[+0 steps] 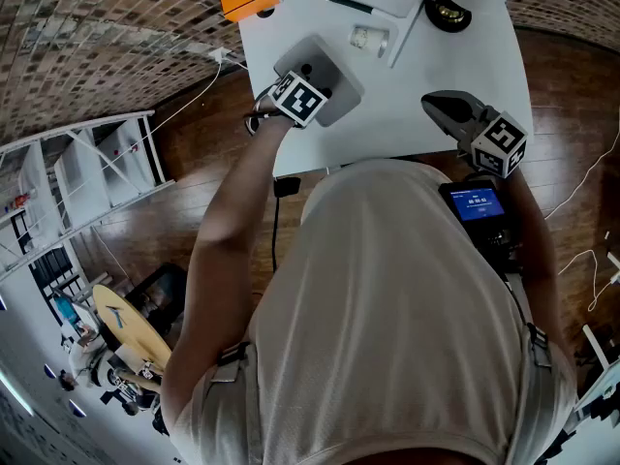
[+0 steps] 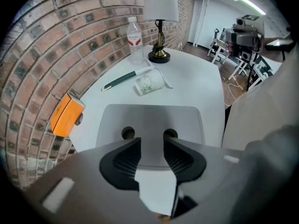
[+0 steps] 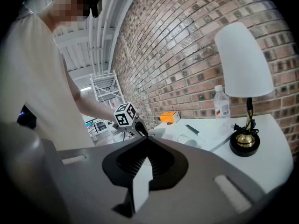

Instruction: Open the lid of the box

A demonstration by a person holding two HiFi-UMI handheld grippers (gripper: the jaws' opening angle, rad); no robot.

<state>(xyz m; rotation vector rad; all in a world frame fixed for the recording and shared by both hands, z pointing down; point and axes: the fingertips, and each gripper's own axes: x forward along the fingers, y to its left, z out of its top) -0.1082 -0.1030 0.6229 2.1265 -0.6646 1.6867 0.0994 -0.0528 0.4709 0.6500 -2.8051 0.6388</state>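
The box sits by the tabletop's left edge, toward the near left corner, with its lid down. The left gripper is over the lid's near edge, its jaws apart and nothing clearly pinched between them. The right gripper is held off the near right edge, its jaws clenched on nothing, so nothing steadies the box. The likely failure is that a lift on the lid takes the whole box with it, or drags it toward the near left corner and off. A shallow bite on the smooth edge could also slip, and the lid would drop back.
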